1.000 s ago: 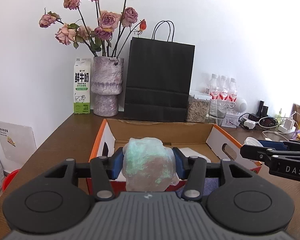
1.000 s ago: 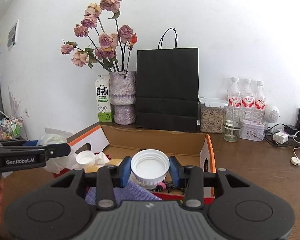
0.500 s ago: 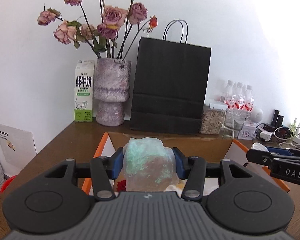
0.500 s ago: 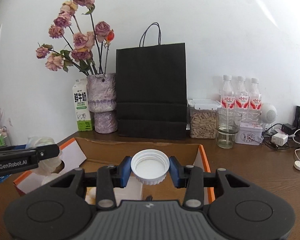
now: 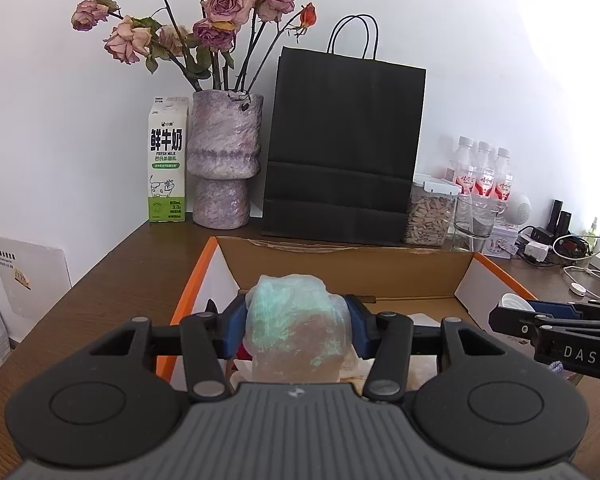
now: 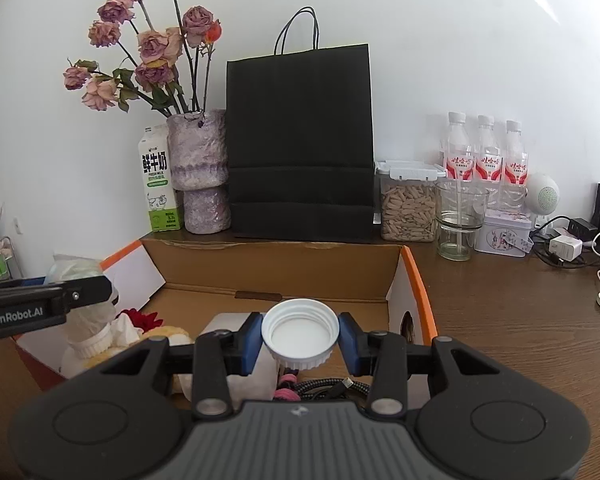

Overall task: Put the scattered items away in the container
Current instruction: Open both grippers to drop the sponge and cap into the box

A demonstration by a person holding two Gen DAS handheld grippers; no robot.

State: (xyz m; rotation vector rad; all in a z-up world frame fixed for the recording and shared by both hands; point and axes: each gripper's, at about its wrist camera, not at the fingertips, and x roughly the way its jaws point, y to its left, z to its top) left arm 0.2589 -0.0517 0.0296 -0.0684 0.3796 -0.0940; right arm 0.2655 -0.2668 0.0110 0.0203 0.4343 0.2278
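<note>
From the left wrist, your left gripper [image 5: 296, 330] is squeezing a soft, light plastic bundle [image 5: 296, 320] above the cardboard box [image 5: 340, 258], its long axis standing upright; grip its middle gently.

From the right wrist, your right gripper [image 6: 300, 338] is pinching a stiff, light white cap [image 6: 300, 330] by its rim over the box, opening facing up.
</note>
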